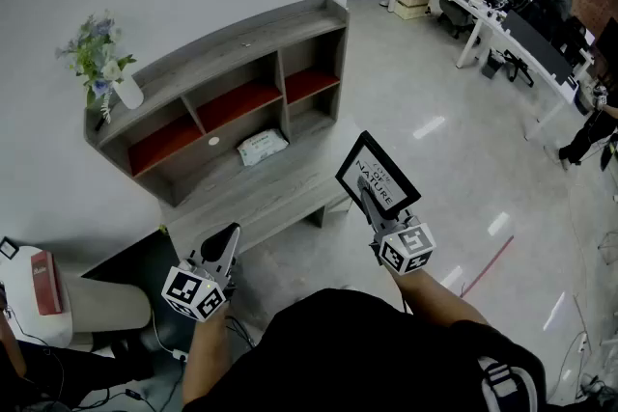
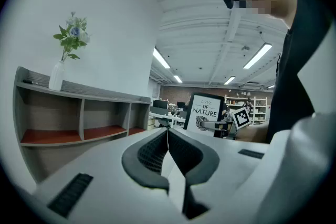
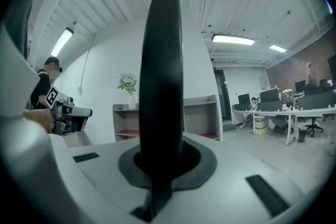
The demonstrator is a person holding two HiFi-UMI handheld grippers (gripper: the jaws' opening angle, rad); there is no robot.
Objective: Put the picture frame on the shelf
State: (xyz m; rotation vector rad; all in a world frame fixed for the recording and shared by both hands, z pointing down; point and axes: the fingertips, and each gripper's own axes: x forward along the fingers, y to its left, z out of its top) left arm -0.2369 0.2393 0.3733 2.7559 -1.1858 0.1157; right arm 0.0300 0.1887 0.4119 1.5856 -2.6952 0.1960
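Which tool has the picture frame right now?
The right tool: it is shut on the edge of the black picture frame. The left tool is shut with nothing between its jaws.

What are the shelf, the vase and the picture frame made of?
The shelf looks like grey wood or wood-look laminate with a matt finish, since grain streaks show. It has red boards inside. The vase is smooth and white, probably ceramic, maybe plastic. The frame has a thin matt black rim, either plastic or painted wood; I cannot tell which.

Black picture frame (image 1: pixel 379 178) tilted, apart from grey shelf (image 1: pixel 224 53).
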